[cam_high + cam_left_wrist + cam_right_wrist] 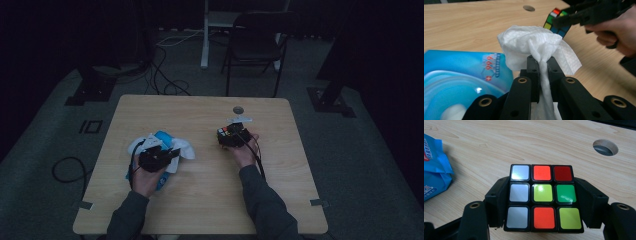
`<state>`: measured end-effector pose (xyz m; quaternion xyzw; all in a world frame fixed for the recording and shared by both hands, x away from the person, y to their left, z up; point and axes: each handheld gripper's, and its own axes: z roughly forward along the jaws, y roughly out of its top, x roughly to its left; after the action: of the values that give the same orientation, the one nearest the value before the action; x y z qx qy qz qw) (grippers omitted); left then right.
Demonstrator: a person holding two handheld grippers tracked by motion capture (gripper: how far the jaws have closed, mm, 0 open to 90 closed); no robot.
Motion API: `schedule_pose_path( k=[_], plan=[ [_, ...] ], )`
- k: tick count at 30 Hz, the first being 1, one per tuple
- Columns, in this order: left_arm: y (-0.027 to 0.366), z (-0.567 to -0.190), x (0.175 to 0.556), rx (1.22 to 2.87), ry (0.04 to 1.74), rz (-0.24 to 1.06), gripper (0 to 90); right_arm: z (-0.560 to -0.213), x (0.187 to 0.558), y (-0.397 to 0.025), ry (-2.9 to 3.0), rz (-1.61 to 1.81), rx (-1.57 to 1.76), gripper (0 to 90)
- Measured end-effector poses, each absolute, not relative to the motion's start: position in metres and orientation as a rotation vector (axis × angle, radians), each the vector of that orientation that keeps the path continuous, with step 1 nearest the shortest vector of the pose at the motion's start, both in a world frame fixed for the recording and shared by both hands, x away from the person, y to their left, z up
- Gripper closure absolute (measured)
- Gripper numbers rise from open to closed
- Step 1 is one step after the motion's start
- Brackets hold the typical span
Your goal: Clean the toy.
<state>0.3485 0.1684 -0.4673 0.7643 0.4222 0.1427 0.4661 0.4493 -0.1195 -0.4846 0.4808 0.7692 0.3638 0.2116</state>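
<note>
Left gripper (pixel 543 65) pinching white wipe (pixel 534 42) between closed jaws, hovering above blue pack (pixel 456 75) at table's (pixel 200 200) left side. Right gripper (pixel 543 202) clamping cube (pixel 542 197) by both sides, holding it just above table, near cable hole (pixel 605 147).
</note>
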Motion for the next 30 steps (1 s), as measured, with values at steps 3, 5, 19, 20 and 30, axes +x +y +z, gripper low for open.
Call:
schedule_pose_path(
  k=[3,5,19,20,30],
  plan=[
    [0.154,-0.475,0.353,1.901,1.034,0.384,85.2,-0.485,0.449,-0.117,2.14,1.009,1.338,34.1],
    [0.143,-0.478,0.355,1.916,1.019,0.404,85.2,-0.485,0.449,-0.116,2.141,1.009,1.337,34.1],
    [0.08,-0.501,0.371,1.976,0.949,0.431,85.1,-0.484,0.449,-0.111,2.148,1.009,1.345,34.1],
    [0.076,-0.502,0.371,1.976,0.945,0.43,85.1,-0.484,0.449,-0.111,2.148,1.009,1.345,34.1],
    [0.053,-0.51,0.375,1.991,0.904,0.429,85.1,-0.485,0.449,-0.109,2.153,1.008,1.345,34.2]
  ],
)
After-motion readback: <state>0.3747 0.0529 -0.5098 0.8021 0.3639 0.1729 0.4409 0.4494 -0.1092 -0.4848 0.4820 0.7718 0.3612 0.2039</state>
